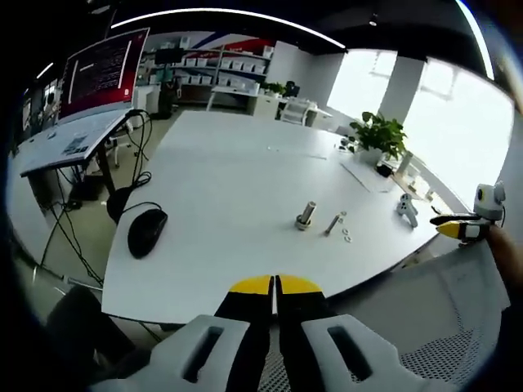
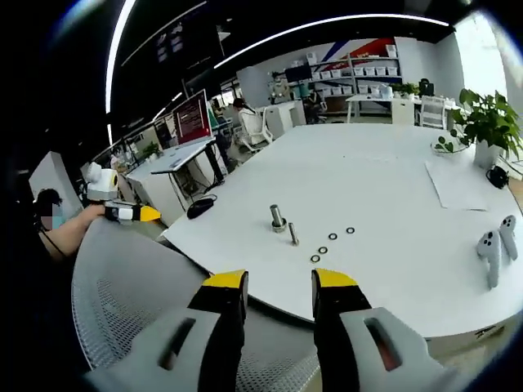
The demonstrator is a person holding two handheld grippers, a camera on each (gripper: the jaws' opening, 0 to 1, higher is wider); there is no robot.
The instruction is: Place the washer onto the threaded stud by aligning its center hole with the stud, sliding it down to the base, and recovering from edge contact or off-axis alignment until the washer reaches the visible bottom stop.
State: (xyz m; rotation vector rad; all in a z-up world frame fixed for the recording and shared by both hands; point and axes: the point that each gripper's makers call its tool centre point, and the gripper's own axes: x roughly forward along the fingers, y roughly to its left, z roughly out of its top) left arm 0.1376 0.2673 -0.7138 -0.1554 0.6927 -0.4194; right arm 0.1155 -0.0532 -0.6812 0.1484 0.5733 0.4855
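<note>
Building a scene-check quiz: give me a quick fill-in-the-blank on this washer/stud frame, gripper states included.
1. The left gripper's jaws are ____.
2. The right gripper's jaws are ____.
3. The number of loose washers lying on the white table is ____.
4. The upright stud stands ____ of any washer.

Missing words: shut; open; four; bare

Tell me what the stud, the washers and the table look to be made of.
Stud: likely bare steel, grey with a dull shine. Washers: probably dark metal, thin dark rings, too small to be sure. Table: smooth matte white top, perhaps laminate; it shows only soft glare.
</note>
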